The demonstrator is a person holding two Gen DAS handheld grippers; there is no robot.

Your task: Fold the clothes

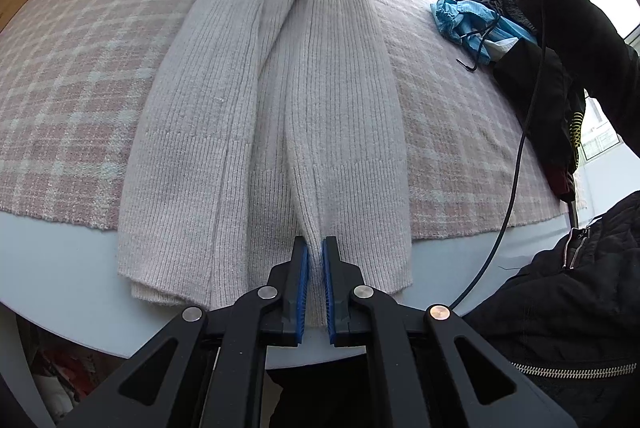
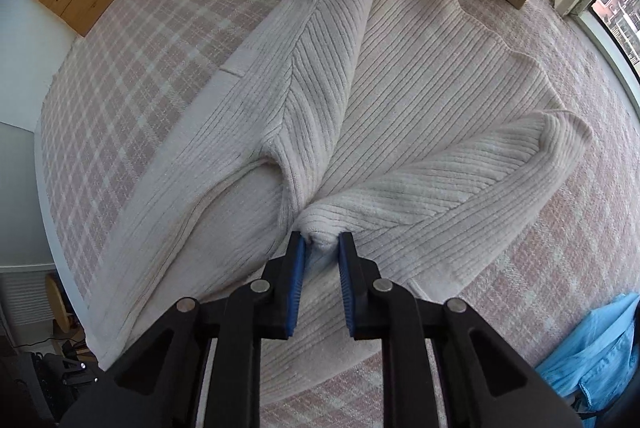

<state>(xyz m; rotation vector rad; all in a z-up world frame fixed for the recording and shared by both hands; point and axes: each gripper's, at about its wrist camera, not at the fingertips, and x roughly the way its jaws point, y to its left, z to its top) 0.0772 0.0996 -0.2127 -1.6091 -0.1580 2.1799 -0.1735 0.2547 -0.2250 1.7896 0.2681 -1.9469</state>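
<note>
left gripper (image 1: 315, 248) is pinched tight on the near hem of a cream ribbed sweater (image 1: 248, 107), blue pads nearly meeting w/ knit between. right gripper (image 2: 322, 242) is clamped on a bunched fold at the collar end. sweater lies lengthwise on a pink plaid blanket (image 1: 72, 75), sides folded toward the middle. blue cloth (image 1: 464, 23) sits apart by the edge.

Left gripper (image 1: 316, 248) and right gripper (image 2: 322, 242) clamped, pointing down.

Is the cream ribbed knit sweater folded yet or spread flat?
Partly folded: cream ribbed knit sweater has both sides turned inward, full length still laid out on the pink plaid blanket.
</note>
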